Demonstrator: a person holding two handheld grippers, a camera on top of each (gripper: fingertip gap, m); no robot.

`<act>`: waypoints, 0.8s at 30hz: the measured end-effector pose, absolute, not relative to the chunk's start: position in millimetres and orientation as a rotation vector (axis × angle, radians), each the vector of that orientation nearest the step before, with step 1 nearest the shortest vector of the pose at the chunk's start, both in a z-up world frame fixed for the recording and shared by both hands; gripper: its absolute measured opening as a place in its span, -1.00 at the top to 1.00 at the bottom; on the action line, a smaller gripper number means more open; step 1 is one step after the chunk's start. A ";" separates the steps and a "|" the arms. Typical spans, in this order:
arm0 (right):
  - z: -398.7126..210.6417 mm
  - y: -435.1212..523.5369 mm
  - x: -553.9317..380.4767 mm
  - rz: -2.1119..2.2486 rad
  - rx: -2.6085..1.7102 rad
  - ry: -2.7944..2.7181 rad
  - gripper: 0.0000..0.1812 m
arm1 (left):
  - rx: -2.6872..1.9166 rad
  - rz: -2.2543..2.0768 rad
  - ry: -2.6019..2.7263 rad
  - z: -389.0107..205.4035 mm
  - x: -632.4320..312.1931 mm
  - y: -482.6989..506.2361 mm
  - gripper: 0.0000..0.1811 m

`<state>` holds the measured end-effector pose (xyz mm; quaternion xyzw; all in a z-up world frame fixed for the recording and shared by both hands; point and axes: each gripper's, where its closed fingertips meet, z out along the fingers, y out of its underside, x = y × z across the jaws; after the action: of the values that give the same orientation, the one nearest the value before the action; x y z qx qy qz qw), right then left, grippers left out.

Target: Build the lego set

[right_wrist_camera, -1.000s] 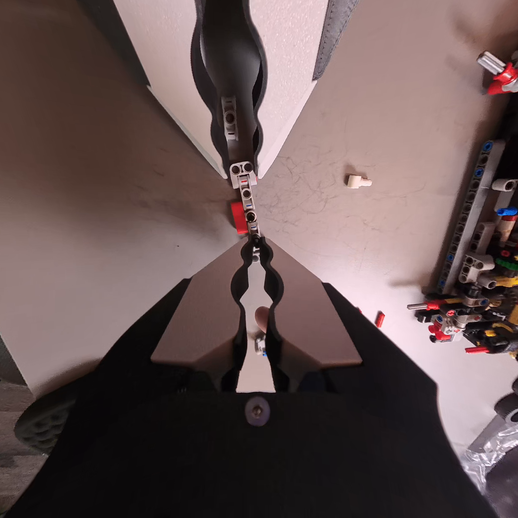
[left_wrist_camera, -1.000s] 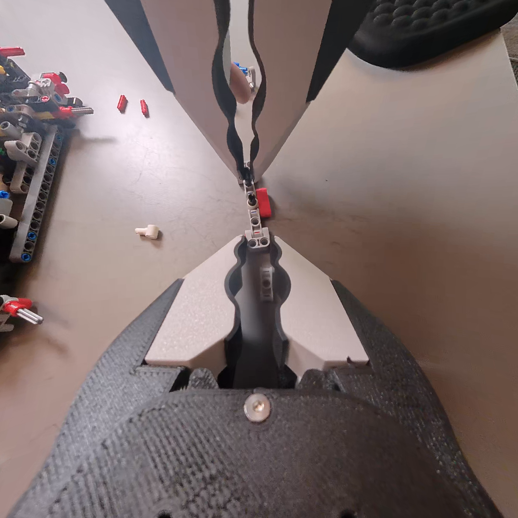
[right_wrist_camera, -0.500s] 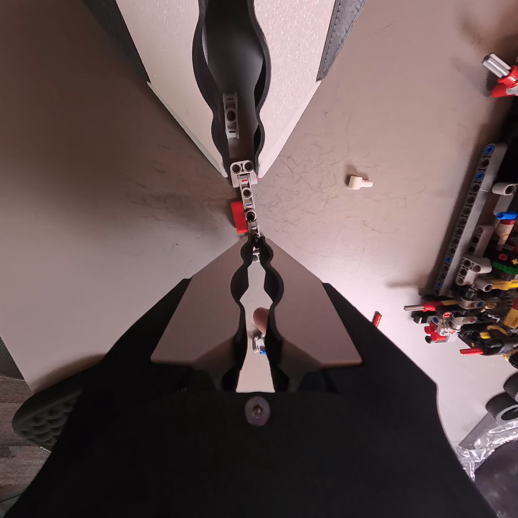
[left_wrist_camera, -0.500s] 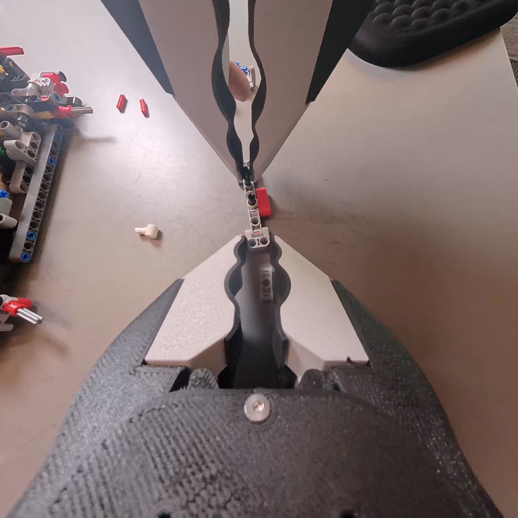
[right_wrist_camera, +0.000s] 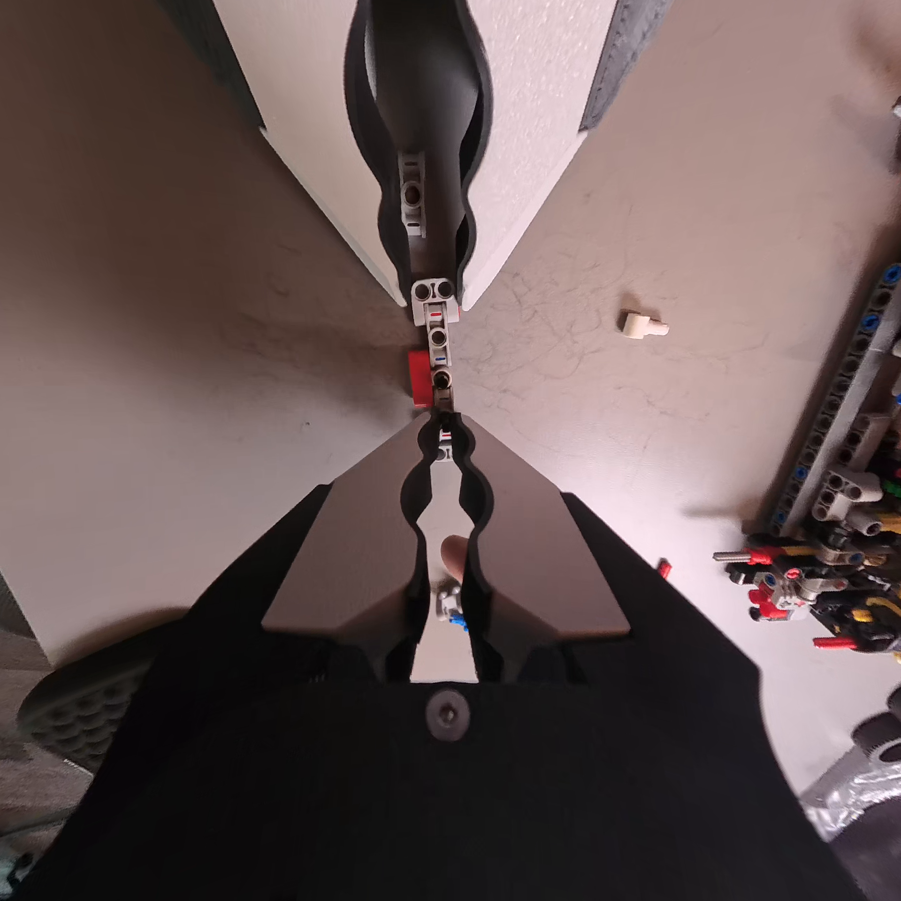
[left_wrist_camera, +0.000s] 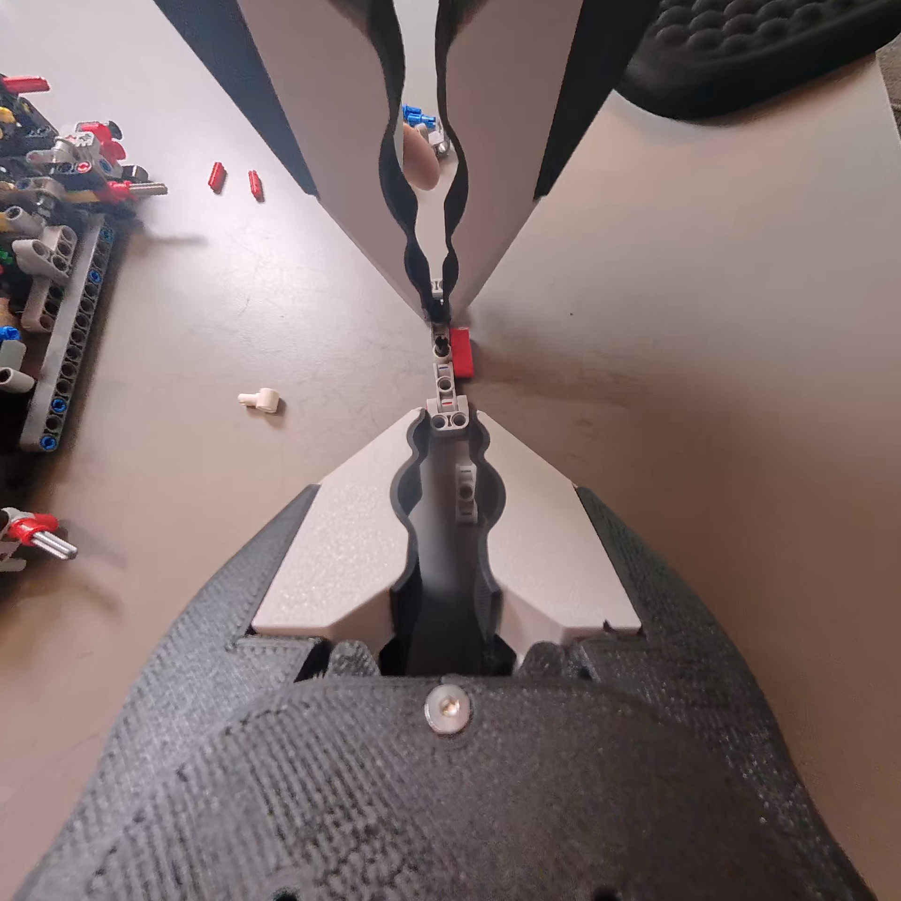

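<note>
No box or tray shows in either view; the loose parts lie straight on the tabletop [left_wrist_camera: 682, 439]. The left claw [left_wrist_camera: 447, 419] is closed to a narrow gap on the wide two-hole end of a slim grey connector assembly [left_wrist_camera: 443, 385], and the right claw [right_wrist_camera: 444, 419] faces it tip to tip, pinched nearly closed on the dark pin end of the same assembly, so the piece bridges the two claws just above the surface. A red brick [left_wrist_camera: 461, 352] lies flat just beside the assembly. A small cream pin [left_wrist_camera: 261, 400] lies apart, nearer the part-built model [left_wrist_camera: 58, 205], which sits at the tabletop's edge with a long grey beam [right_wrist_camera: 838, 390] along its side.
</note>
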<state>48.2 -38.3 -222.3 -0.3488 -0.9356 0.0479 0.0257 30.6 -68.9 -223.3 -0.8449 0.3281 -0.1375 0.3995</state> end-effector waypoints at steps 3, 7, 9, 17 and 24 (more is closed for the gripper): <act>-222.7 -38.3 48.3 0.147 -1.082 -2.894 0.97 | -2.140 -0.353 0.828 -223.3 30.6 -68.9 0.84; -223.8 -39.1 48.2 0.180 -1.097 -2.899 0.97 | -2.138 -0.347 0.830 -223.4 30.6 -68.9 0.84; -223.2 -39.2 47.8 0.223 -1.060 -2.872 0.97 | -2.138 -0.348 0.828 -223.4 30.7 -69.0 0.84; -216.8 -39.4 53.4 0.394 -1.065 -2.749 0.78 | -2.140 -0.350 0.826 -223.5 30.8 -69.1 0.84; -215.1 -41.4 47.0 0.470 -1.095 -2.717 0.93 | -2.138 -0.346 0.828 -223.5 30.8 -69.2 0.84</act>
<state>47.0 -41.4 -215.1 -0.3676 -0.9123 0.1577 0.0872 30.8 -69.2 -223.5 -0.8451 0.3272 -0.1369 0.3999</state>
